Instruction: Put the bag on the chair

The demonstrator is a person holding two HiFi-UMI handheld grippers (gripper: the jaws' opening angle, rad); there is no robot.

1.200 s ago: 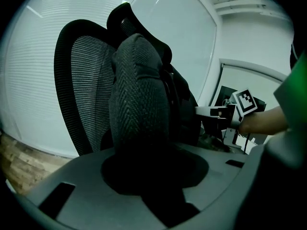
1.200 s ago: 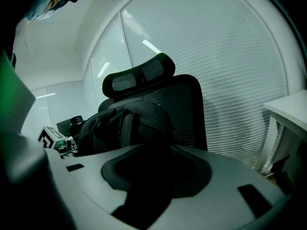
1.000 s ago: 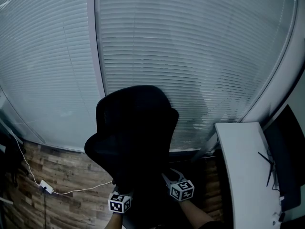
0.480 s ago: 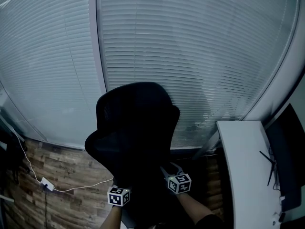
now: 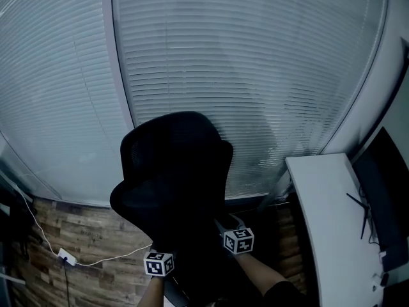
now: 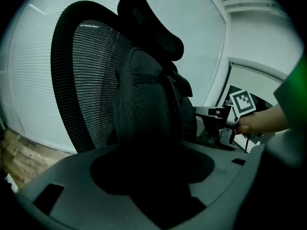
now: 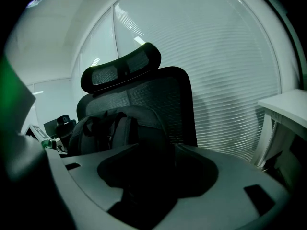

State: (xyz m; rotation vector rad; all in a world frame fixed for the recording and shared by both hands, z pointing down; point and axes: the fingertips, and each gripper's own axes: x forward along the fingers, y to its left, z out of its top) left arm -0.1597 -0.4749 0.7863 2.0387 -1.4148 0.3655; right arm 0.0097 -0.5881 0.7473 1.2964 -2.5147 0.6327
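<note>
A black mesh office chair [image 5: 172, 165] stands before the window. On its seat a dark grey backpack [image 6: 144, 99] stands upright against the mesh back [image 6: 81, 71], and it also shows in the right gripper view [image 7: 112, 128]. My left gripper [image 5: 163, 254] is at the bag's left side and my right gripper [image 5: 233, 232] at its right, both low by the seat. Both pairs of jaws are opening. Their tips are lost in shadow just short of the bag, and I see no pad pressing on it. The right gripper's marker cube [image 6: 242, 102] shows beyond the bag.
A white desk [image 5: 326, 210] runs along the right, close to the chair, with a dark screen [image 5: 383, 184] beyond it. Closed blinds [image 5: 243, 75] fill the wall behind. A white power strip with its cable [image 5: 64, 256] lies on the wooden floor at the left.
Both marker cubes sit a little higher and closer to the chair in the head view. The view itself has drifted slightly. The chair has not moved.
</note>
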